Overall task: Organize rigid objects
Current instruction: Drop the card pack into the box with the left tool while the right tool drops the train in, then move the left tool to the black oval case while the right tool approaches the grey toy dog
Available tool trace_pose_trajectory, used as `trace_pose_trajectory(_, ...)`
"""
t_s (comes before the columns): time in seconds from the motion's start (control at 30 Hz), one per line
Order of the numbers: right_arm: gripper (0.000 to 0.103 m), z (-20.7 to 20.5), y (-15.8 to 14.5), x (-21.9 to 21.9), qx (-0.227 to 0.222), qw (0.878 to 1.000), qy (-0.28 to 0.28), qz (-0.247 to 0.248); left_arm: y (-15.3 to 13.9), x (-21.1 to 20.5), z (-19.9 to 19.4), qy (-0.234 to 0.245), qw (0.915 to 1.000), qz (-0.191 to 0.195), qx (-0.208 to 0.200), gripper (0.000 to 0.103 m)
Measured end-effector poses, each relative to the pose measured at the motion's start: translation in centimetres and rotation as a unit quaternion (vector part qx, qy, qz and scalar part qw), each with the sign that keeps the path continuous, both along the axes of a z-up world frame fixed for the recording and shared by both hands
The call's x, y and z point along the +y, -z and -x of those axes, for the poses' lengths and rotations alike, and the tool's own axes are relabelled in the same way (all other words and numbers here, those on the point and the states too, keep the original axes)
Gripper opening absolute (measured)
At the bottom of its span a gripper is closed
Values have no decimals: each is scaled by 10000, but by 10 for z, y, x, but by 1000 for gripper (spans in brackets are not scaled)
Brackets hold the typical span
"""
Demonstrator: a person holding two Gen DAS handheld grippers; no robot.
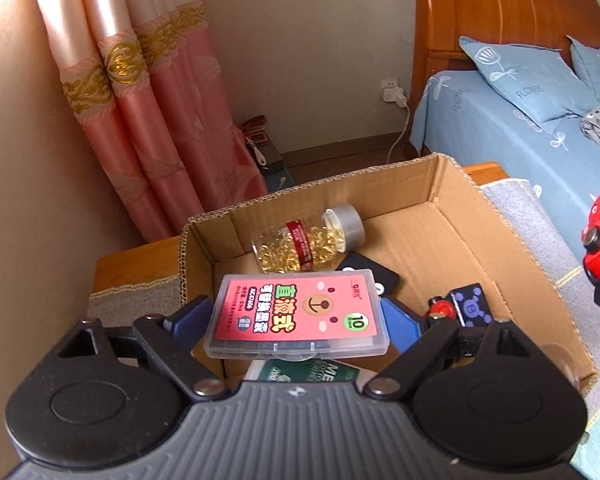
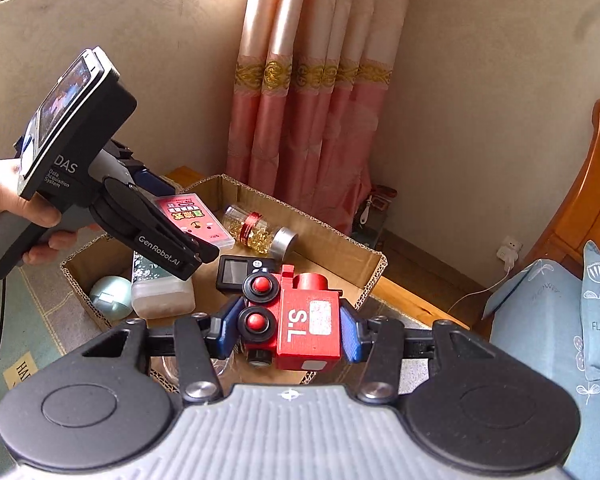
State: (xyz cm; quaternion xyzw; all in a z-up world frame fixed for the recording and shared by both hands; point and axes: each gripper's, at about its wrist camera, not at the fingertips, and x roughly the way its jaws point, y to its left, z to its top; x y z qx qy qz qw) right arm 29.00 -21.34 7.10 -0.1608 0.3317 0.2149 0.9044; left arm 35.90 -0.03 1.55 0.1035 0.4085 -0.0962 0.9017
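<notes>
My left gripper [image 1: 298,320] is shut on a clear plastic case with a pink label [image 1: 300,304], its blue pads [image 1: 192,320] pressing on the two short ends. The case hangs over the near left part of an open cardboard box [image 1: 420,184]. In the right wrist view the same gripper [image 2: 188,228] reaches in from the left, held by a hand, with the case [image 2: 192,212] above the box [image 2: 332,236]. My right gripper [image 2: 290,332] is shut on a red toy train marked "S.L" [image 2: 300,320], above the box's near right corner.
Inside the box lie a bottle of golden capsules [image 1: 308,240], a black device [image 1: 380,276], a small toy with a blue block [image 1: 470,306], a green-labelled bottle [image 2: 156,284] and a pale round object [image 2: 110,296]. A bed [image 1: 540,152] stands to the right, a pink curtain [image 1: 140,120] behind.
</notes>
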Motion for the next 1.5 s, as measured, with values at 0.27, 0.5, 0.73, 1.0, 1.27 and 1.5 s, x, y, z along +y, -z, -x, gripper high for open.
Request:
trace_pose_trajectory(0.27,55,-29,13,11,243,9997,87,2,-13,22,23,-243,9991,304,-150,92)
trace_pose_trajectory(0.5,55,-70,27,23,467,9986,241,72,-30,33,81,14,9978,639,-172,98)
trace_pose_trajectory(0.73,73,-96,31,32,372,9972,646,26,-25,46,125,46,9977,599,-316,98)
trace_pose_trajectory(1.0,99,-72,15,26,154,9956,927,25,-19,52,145,43,9959,852,-309,99)
trace_pose_trajectory(1.27,101,-32,6,8,175,9922,1234,-45,-12,47,163,43,9960,846,-269,99)
trace_pose_trajectory(1.5,103,15,17,-11,396,9861,1601,-217,-7,46,176,60,9963,815,-270,99)
